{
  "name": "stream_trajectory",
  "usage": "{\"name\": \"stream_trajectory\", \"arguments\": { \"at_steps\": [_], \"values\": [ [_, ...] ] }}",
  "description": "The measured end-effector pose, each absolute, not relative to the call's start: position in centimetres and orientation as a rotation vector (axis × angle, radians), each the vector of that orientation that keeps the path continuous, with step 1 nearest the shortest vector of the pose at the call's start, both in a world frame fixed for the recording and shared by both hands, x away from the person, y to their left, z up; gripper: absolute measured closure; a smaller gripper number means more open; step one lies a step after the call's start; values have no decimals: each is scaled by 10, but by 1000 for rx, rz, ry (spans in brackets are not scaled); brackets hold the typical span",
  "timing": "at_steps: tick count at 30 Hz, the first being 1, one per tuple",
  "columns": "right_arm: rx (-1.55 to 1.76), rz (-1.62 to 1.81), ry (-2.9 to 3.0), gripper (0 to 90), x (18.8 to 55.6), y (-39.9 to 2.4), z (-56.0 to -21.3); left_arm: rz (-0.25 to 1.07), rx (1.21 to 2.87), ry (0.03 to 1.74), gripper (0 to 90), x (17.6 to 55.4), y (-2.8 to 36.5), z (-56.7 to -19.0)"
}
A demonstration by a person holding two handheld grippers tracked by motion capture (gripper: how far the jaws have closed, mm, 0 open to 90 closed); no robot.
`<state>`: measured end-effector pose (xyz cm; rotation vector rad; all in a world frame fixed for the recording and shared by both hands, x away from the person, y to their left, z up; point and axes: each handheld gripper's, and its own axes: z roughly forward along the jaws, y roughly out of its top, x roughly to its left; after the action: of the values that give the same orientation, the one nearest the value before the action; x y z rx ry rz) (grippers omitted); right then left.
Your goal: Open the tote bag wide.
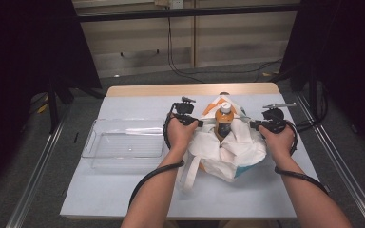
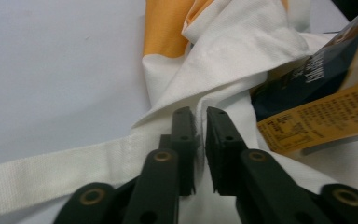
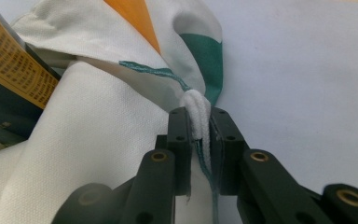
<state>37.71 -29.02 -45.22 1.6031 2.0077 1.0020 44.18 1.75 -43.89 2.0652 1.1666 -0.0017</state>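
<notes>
A white cloth bag (image 1: 228, 147) with orange and teal patches lies crumpled at the middle of the table. A bottle (image 1: 224, 121) of orange drink with a white cap stands upright inside it. My left gripper (image 1: 198, 123) is at the bag's left rim, my right gripper (image 1: 254, 125) at its right rim. In the left gripper view the gripper (image 2: 201, 122) is shut on a thin fold of the bag (image 2: 223, 56), beside the bottle label (image 2: 317, 107). In the right gripper view the gripper (image 3: 200, 123) pinches a bunched, teal-stitched edge of the bag (image 3: 74, 140); the bottle label (image 3: 9, 60) is at far left.
A clear plastic bin (image 1: 126, 142) sits empty on the pale mat (image 1: 123, 190), left of the bag. The bag's strap (image 1: 190, 173) trails toward the front edge. The wooden table edge (image 1: 190, 89) is at the back; dark stands and cables flank the table.
</notes>
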Motion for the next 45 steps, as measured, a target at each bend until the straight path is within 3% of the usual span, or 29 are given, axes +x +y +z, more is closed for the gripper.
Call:
{"name": "stream_trajectory", "arguments": {
  "at_steps": [16,33,37,45],
  "values": [
    [1593,1004,1977,612,371,-292,-435,34,2052,1092,628,426,28,-412],
    [1632,998,1972,544,364,-291,-436,21,2083,1013,565,405,31,-416],
    [1638,1004,1966,511,363,-293,-435,-17,2095,1036,683,404,30,-425],
    [1687,1022,1935,311,361,-299,-432,-20,2139,1057,860,405,31,-436]
  ]
}}
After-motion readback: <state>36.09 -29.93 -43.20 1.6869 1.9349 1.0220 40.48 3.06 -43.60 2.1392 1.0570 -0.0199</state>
